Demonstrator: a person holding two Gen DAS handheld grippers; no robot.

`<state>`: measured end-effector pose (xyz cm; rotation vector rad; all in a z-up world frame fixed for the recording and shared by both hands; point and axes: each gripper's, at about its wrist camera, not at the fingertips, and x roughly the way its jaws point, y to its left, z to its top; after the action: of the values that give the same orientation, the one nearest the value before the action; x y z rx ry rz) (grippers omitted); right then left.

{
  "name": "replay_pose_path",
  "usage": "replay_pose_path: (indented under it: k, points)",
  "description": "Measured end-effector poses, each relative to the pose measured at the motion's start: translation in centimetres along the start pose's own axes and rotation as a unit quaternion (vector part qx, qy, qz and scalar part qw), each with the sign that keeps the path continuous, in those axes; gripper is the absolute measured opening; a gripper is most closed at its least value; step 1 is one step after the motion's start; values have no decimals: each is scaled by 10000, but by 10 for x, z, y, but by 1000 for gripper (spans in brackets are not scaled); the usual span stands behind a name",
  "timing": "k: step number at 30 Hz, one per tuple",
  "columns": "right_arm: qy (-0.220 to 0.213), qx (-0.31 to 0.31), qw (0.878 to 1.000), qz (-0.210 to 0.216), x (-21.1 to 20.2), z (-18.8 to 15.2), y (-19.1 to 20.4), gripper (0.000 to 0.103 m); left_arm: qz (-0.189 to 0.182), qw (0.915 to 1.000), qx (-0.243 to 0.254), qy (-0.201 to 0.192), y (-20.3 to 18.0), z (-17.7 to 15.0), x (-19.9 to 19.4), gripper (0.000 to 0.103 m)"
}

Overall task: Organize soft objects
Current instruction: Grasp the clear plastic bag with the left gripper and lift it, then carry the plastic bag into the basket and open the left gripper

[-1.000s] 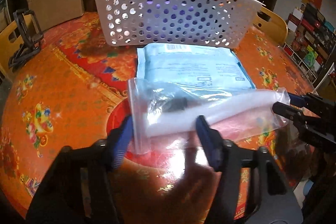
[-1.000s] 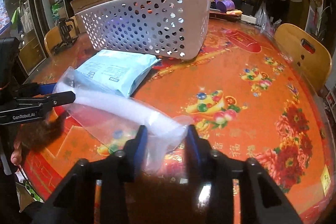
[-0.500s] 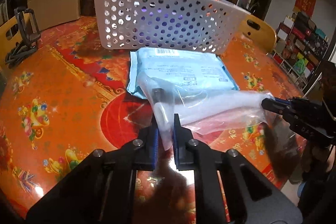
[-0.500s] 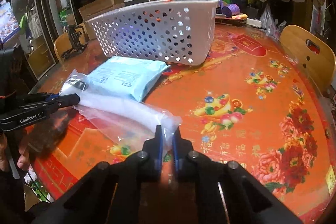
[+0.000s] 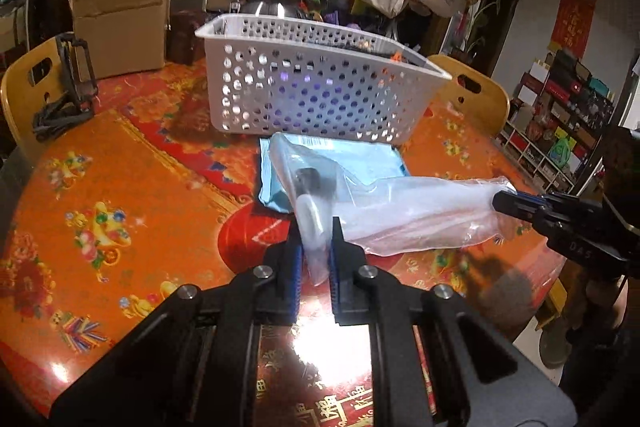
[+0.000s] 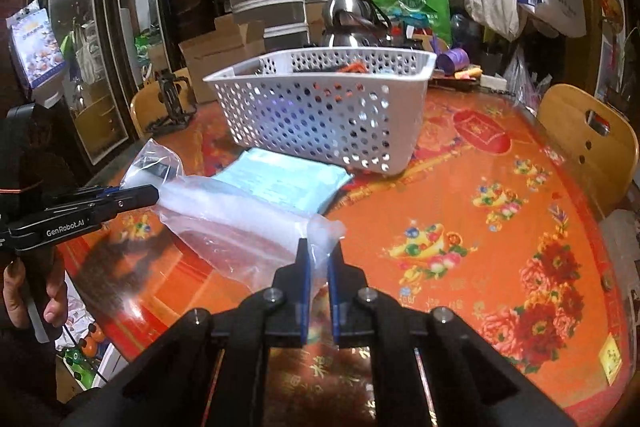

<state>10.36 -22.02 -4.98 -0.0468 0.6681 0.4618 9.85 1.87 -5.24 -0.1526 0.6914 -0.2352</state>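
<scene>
Both tools still clamped on clear bag (image 5: 400, 215), now lifted higher above table (image 5: 120, 187)

We see a clear plastic bag (image 5: 404, 215) with something white and a black piece inside. At twelve o'clock stands a white basket (image 5: 316, 91) dotted with round holes. A pale blue packet (image 5: 360, 159) lies before it. The tablecloth (image 6: 500, 227) is orange-red with gold and many-coloured flower prints. Our grippers are black with blue pads (image 6: 306, 275).
</scene>
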Motion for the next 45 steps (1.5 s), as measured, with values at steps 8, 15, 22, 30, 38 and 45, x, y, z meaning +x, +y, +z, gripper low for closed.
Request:
replay_pose_path:
  k: [8, 15, 22, 30, 38, 45]
  points:
    - [-438, -72, 9990, 96, -27, 47, -4, 6, -30, 9992, 5, -402, -7, 43, -30, 10]
    - [-679, -134, 9976, 87, -33, 111, -12, 6, -79, 9977, -6, -672, -8, 110, -37, 10]
    - [-862, -29, 9963, 43, -19, 177, -25, 6, -120, 9976, -83, -675, 3, 191, -21, 10]
    - [-716, 20, 9972, -212, 26, 223, -50, 6, 203, 9984, 42, -531, 4, 254, 31, 10]
    - [-473, -75, 9982, -363, 80, 238, -67, 6, 521, 9985, -132, -113, 15, 276, 104, 10]
    - [-390, -17, 9964, -752, 101, 232, -73, 54, 801, 9965, -137, 168, 27, 272, 142, 74]
